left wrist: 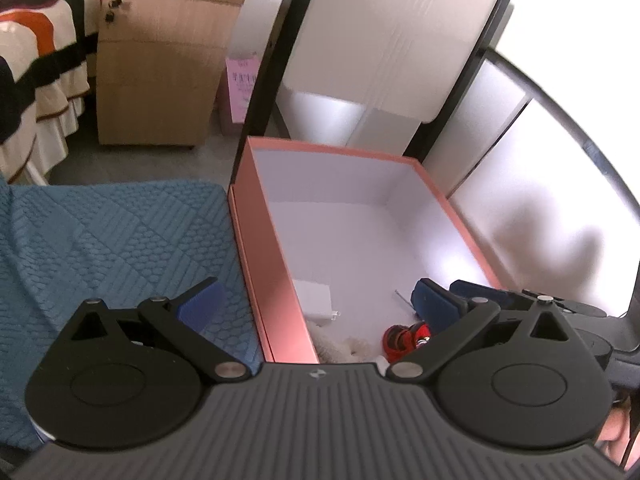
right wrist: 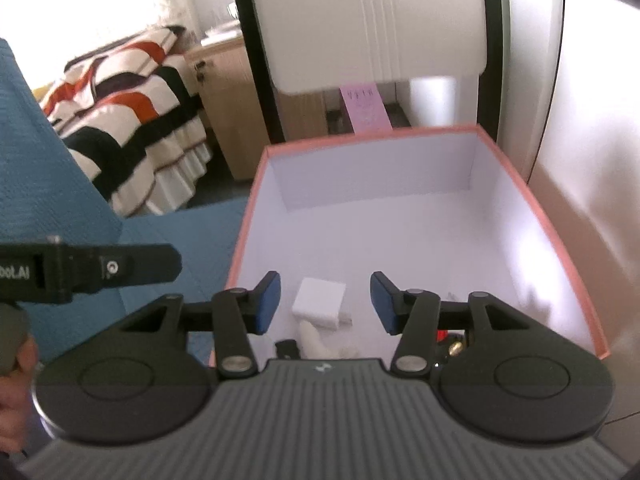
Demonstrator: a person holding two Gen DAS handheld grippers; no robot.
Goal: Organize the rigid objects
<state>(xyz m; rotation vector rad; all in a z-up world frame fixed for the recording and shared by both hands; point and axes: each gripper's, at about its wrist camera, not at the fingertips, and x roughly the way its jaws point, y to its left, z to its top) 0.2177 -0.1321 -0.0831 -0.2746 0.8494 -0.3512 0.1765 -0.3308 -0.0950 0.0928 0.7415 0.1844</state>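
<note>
An open pink box [left wrist: 276, 308] with a white inside stands on the blue cloth. On its floor lie a white plug charger [left wrist: 316, 300], a red toy-like object [left wrist: 404, 338] and a white fluffy thing [left wrist: 354, 350]. My left gripper [left wrist: 320, 304] hangs above the box's near end, open wide, with nothing between its pads. My right gripper [right wrist: 326, 300] is open above the charger [right wrist: 320, 302]; its blue pads stand clear of the charger on both sides. The red object [right wrist: 442, 334] and a small black item [right wrist: 288, 348] peek out near the right gripper's body.
The blue quilted cloth [left wrist: 112, 248] covers the surface left of the box. A wooden cabinet [left wrist: 160, 80], a striped bed cover [left wrist: 36, 60] and a pink paper bag [left wrist: 240, 88] stand beyond. A white panel [left wrist: 392, 40] in a black frame rises behind the box.
</note>
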